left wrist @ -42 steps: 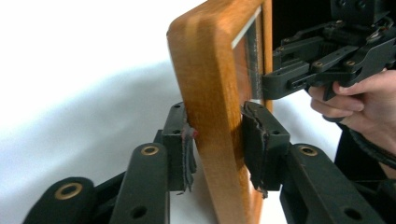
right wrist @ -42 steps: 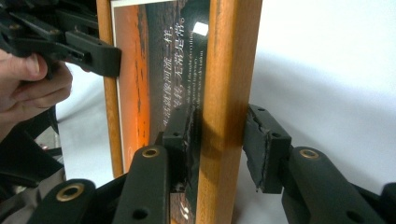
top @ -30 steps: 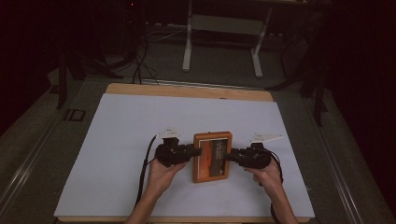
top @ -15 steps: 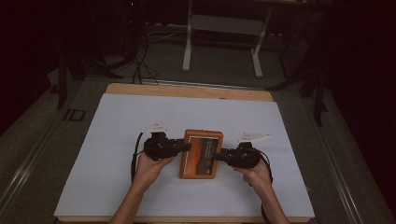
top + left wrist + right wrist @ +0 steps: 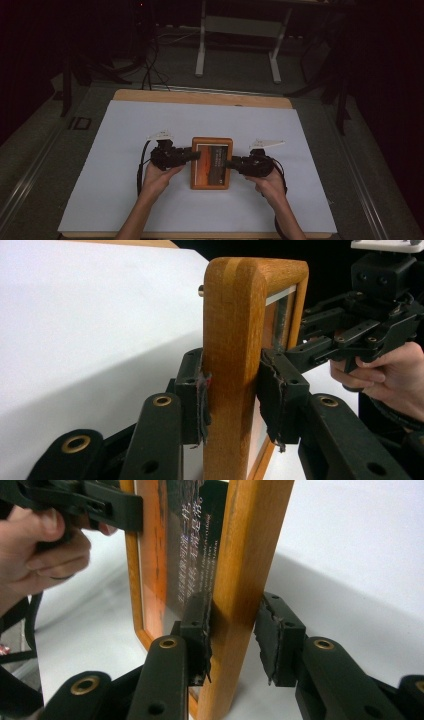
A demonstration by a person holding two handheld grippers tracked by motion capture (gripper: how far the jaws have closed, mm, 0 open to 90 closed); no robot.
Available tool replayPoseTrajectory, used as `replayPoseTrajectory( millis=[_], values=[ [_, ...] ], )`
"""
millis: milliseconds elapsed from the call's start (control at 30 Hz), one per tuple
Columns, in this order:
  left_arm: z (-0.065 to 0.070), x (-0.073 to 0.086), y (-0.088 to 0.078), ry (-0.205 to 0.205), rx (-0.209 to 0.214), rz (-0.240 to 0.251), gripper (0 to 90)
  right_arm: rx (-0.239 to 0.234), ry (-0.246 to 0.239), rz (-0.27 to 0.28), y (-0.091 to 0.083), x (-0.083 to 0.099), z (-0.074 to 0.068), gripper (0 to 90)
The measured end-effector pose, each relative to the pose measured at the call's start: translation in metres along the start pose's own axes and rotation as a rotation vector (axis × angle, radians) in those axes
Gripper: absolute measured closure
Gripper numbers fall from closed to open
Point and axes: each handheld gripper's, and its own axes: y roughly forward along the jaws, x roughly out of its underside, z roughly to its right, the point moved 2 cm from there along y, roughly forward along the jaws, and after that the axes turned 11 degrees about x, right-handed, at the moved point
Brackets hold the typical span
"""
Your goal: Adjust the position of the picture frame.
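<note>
A white sheet [image 5: 150,130] is covering the wooden worktop [image 5: 200,97]. Beyond it, a metal stand [image 5: 240,25] and cables [image 5: 150,75] are sitting on a dim grey floor [image 5: 235,75].

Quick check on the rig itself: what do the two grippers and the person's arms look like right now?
Both are black linkage grippers. The left gripper and right gripper each carry a pale three-cornered plate on top and trail a black cable. The links have brass-coloured rivets, and the black pads look worn and frayed at their edges. The person's forearms are bare, with no sleeves in sight.
</note>
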Motion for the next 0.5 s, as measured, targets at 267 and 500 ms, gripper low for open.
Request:
replayPoseTrajectory(
  millis=[267,500],
  values=[
    [-0.009,0.0,0.005,-0.024,-0.006,0.016,64.3,0.029,0.017,-0.008,0.006,-0.001,0.001,66.2],
    [-0.014,0.0,0.01,-0.034,-0.028,0.018,62.3,0.062,0.013,-0.036,0.009,-0.003,0.001,65.1]
  ],
)
